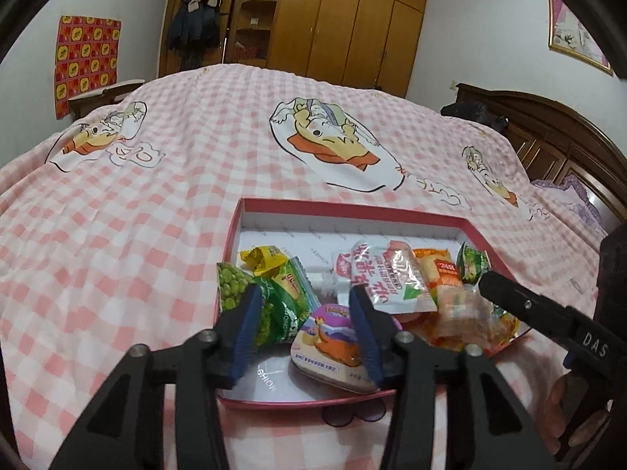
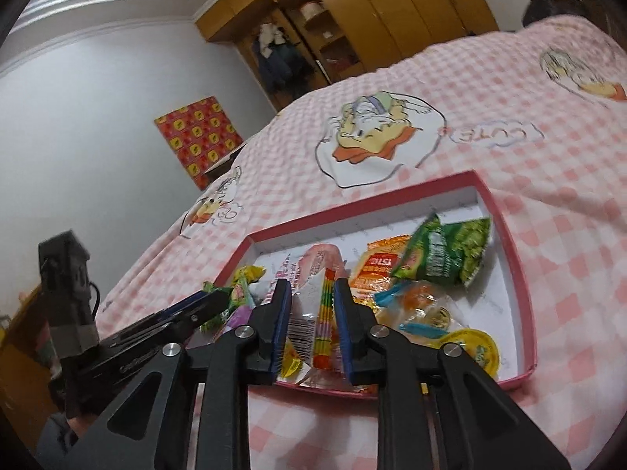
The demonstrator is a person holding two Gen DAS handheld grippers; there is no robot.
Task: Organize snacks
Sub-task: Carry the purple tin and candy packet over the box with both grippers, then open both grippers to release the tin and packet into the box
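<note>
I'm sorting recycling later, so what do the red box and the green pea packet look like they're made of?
The red box looks like matte cardboard: stiff thin walls, a flat white paper lining with faint print. The green pea packet looks like glossy plastic film, crinkled and catching glare; whether it is foil-lined cannot be told.

A home bedroom: a bed (image 1: 196, 196) under pink checked bedding, with a wooden wardrobe (image 1: 352, 19) behind.
</note>
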